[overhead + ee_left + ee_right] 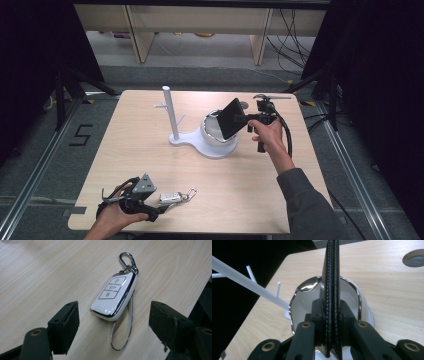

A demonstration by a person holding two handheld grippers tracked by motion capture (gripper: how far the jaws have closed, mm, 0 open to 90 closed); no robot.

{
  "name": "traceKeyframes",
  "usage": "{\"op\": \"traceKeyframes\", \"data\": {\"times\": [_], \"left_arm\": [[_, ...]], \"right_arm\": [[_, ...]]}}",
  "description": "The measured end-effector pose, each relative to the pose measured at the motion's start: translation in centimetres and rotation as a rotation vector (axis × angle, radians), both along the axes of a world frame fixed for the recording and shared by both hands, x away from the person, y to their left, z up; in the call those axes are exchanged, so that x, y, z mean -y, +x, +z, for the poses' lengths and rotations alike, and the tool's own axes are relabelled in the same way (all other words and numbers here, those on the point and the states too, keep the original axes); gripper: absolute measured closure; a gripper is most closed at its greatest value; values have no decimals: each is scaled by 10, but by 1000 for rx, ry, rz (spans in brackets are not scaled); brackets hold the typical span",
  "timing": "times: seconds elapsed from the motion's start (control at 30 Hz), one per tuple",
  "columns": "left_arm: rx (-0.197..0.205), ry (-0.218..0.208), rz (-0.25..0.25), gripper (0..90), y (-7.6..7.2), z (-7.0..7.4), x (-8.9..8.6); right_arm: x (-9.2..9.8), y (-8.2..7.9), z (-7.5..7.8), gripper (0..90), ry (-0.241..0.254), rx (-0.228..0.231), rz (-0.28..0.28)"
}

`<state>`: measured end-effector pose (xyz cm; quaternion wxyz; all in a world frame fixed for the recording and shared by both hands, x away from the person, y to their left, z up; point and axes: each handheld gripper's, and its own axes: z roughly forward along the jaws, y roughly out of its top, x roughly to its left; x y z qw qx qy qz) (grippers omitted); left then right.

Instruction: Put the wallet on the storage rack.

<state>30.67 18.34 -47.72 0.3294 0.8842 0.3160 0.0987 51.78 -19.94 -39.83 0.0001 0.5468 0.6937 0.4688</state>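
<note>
Now mid-delivery, by the look of it: right gripper (248, 121) clamped flat on a black stitched wallet (232, 118), held edge-up and tilted just above the white bowl (216, 134) with the chrome rim, on the white stand (186, 140) beside the peg post (169, 114). Next probably calls for lowering the wallet into the bowl's hollow, then spreading the jaws, keeping the leather clear of the rim. Right forearm stretched forward across the table (150, 165), wrist bent inward toward the bowl.

Meanwhile left gripper (113, 325) spread wide, pinching nothing, low at the table's near edge, pads either side of a white car key fob (114, 296) lying flat with its carabiner clip (127, 261) pointing away and a wire loop (122, 340) trailing toward the jaws. Likely wants a short push forward, then a squeeze. Left hand (112, 217) resting near the edge, gripper pointing right toward the fob.
</note>
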Motion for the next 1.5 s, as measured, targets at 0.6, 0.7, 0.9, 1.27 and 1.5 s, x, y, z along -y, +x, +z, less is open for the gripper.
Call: {"op": "traceKeyframes", "data": {"times": [0.6, 0.7, 0.9, 1.27, 1.5], "left_arm": [[-19, 6, -4, 238, 1, -2, -3], [-20, 3, 0, 238, 1, -2, -3], [-25, 10, -6, 238, 1, -5, -1], [-25, 19, -4, 238, 2, -5, -2], [-29, 13, -9, 238, 1, -5, -1]], "right_arm": [[-19, 15, -28, 786, -20, -55, -1], [-21, 17, -32, 782, -36, -51, 1], [-22, 17, -34, 775, -48, -52, 12], [-19, 15, -28, 636, -101, -42, 17], [-4, 8, -16, 511, -82, -71, -41]]}}
